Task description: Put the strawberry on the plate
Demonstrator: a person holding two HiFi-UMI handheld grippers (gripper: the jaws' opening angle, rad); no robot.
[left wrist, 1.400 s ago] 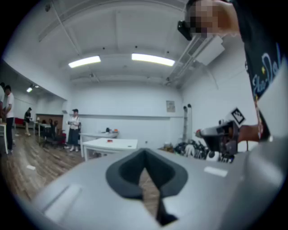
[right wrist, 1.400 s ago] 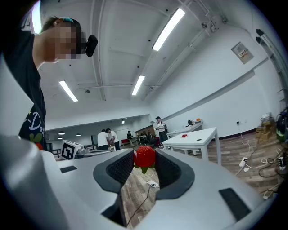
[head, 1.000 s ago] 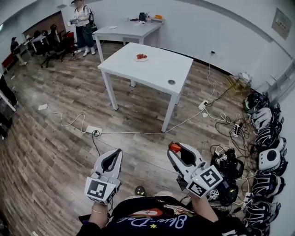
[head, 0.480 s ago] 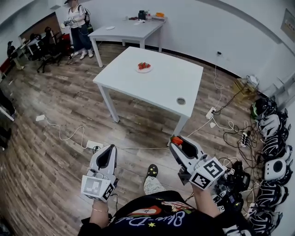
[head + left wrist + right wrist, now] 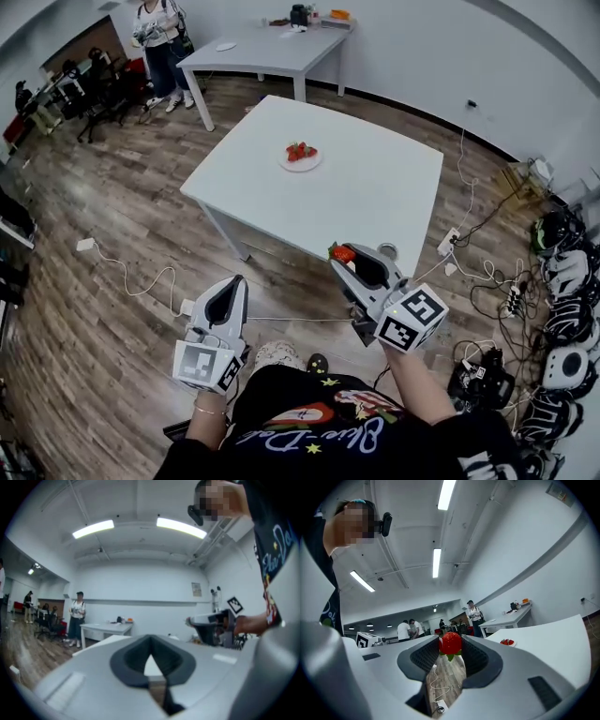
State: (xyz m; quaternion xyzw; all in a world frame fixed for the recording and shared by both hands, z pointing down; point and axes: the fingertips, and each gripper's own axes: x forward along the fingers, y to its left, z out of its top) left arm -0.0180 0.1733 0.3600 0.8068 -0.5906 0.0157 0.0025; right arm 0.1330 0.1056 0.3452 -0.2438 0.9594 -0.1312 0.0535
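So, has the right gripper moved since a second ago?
Yes. The right gripper, shut on the strawberry, has come forward to the white table: earlier well short of it, its tips now overlap the near edge.

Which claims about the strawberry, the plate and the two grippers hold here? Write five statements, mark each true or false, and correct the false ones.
1. The right gripper holds a strawberry between its fingers. True.
2. The plate sits on the white table. True.
3. The plate is empty. False: strawberries already lie on it.
4. The left gripper carries a strawberry too. False: its fingers are together with nothing between them.
5. The held strawberry touches the plate. False: it is apart from it, by the table's near edge.
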